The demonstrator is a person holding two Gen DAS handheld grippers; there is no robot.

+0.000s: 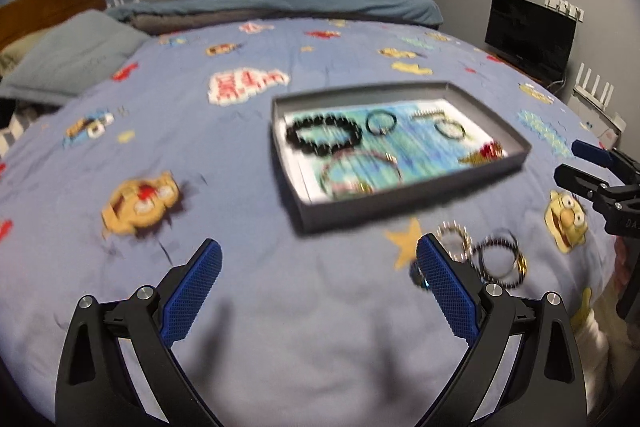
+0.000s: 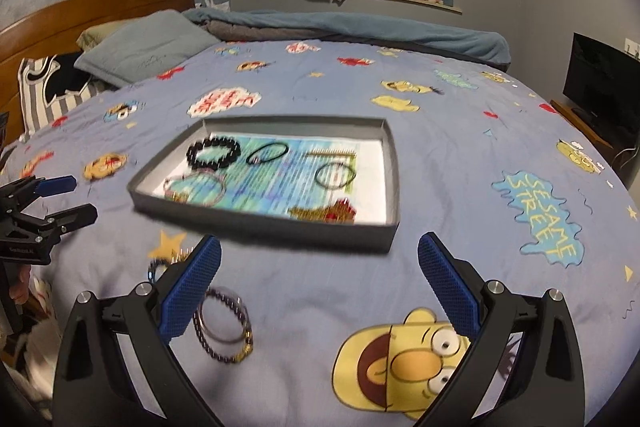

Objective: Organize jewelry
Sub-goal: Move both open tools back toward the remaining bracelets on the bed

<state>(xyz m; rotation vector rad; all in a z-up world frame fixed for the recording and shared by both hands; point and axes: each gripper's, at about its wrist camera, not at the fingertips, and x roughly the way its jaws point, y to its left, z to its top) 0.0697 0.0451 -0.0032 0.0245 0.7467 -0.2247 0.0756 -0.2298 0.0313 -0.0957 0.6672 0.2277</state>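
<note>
Two tools, the left tool [image 1: 320, 279] and the right tool [image 2: 320, 279], hang spread wide and empty over the bed [image 2: 460, 163]. Its grey tray [image 2: 394, 187] holds a black beaded bracelet [image 2: 214, 153], thin bangles and a red-gold piece. Loose bracelets [image 2: 224, 327] lie on the sheet just before it: probably light, stiff, slippery rings, best pinched across one rim.

Motion blur smears the grey tray [image 1: 400, 203] and the printed sheet [image 2: 280, 187] lining it, so its text cannot be read. Near the bed's front edge, the left claw's [image 1: 320, 283] finger [image 1: 448, 291] hides part of a small ring [image 1: 418, 277]. The right claw [image 1: 576, 163] is cut off by the frame's edge.
</note>
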